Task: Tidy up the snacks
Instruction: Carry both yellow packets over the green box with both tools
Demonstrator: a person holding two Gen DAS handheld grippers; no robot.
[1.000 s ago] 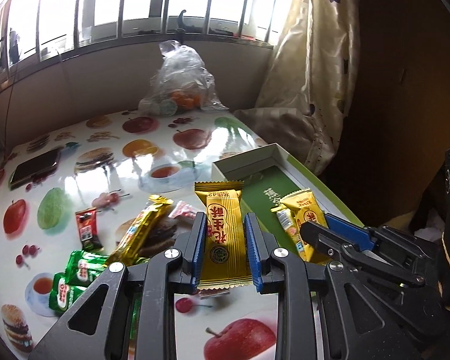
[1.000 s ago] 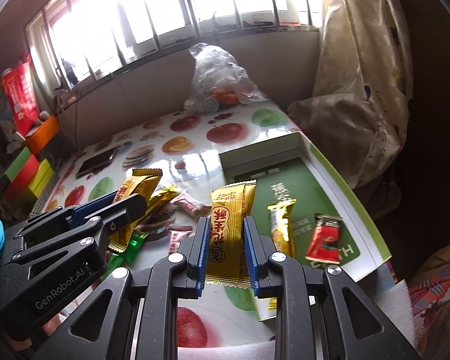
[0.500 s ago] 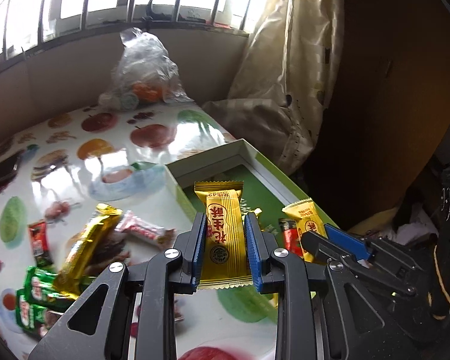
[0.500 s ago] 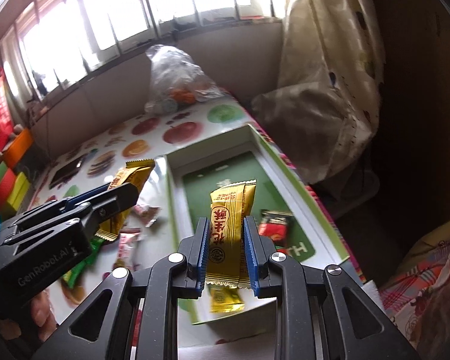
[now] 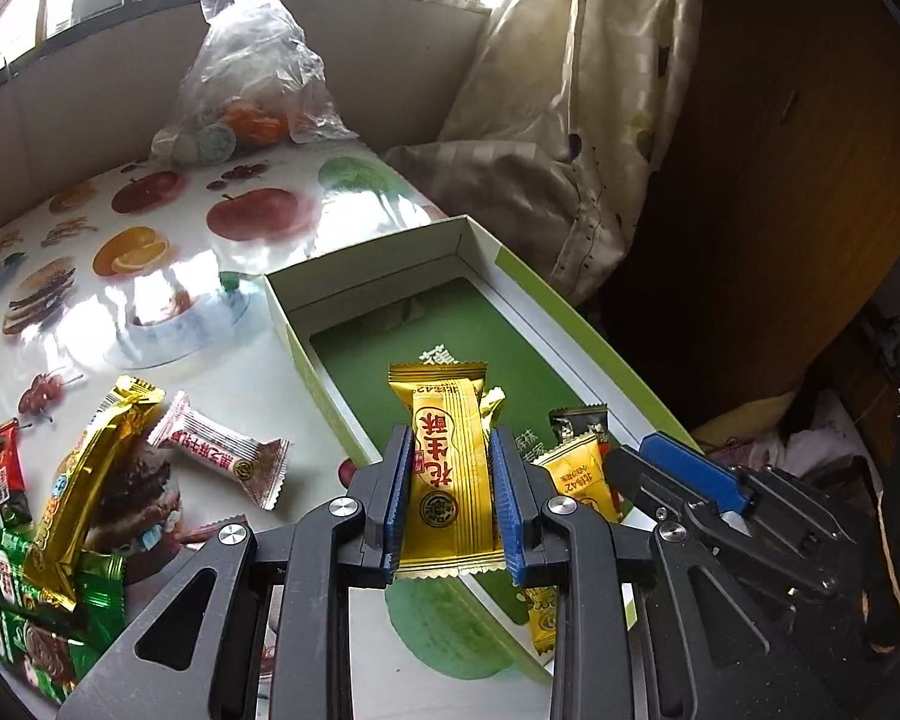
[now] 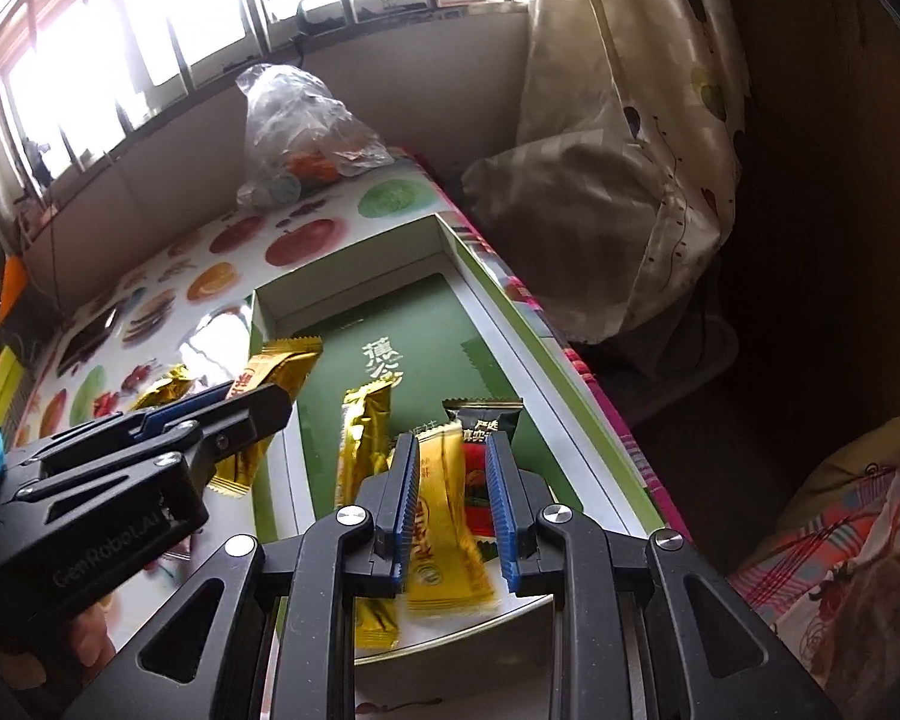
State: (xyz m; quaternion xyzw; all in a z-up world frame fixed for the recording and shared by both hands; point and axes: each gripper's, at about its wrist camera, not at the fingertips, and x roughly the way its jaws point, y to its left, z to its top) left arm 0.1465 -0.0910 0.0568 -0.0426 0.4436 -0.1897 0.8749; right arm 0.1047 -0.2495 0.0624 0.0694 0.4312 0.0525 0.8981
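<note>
My left gripper (image 5: 450, 438) is shut on a yellow snack packet (image 5: 450, 480), held upright over the near-left wall of the white box with a green floor (image 5: 366, 258). In the right wrist view the same gripper (image 6: 264, 414) shows at the left with its packet (image 6: 276, 372). Over the box's near end, my right gripper (image 6: 451, 438) is shut on a second yellow packet (image 6: 444, 516), which hangs tilted and blurred, low between the pads. Inside the box (image 6: 342, 294) lie a gold stick (image 6: 363, 438), a black-and-red packet (image 6: 486, 420) and another yellow packet (image 6: 378, 624).
Loose snacks lie left of the box: a long gold bar (image 5: 90, 468), a white-and-red candy (image 5: 222, 456), a small red packet (image 5: 3, 468) and green packets (image 5: 42, 618). A clear bag of fruit (image 5: 252, 90) stands by the far wall. A curtain (image 5: 570, 120) hangs past the table's right edge.
Both grippers have carried their yellow packets rightward and down, from over the table to over the box. The right gripper's packet has tipped and slid lower between the jaws.
</note>
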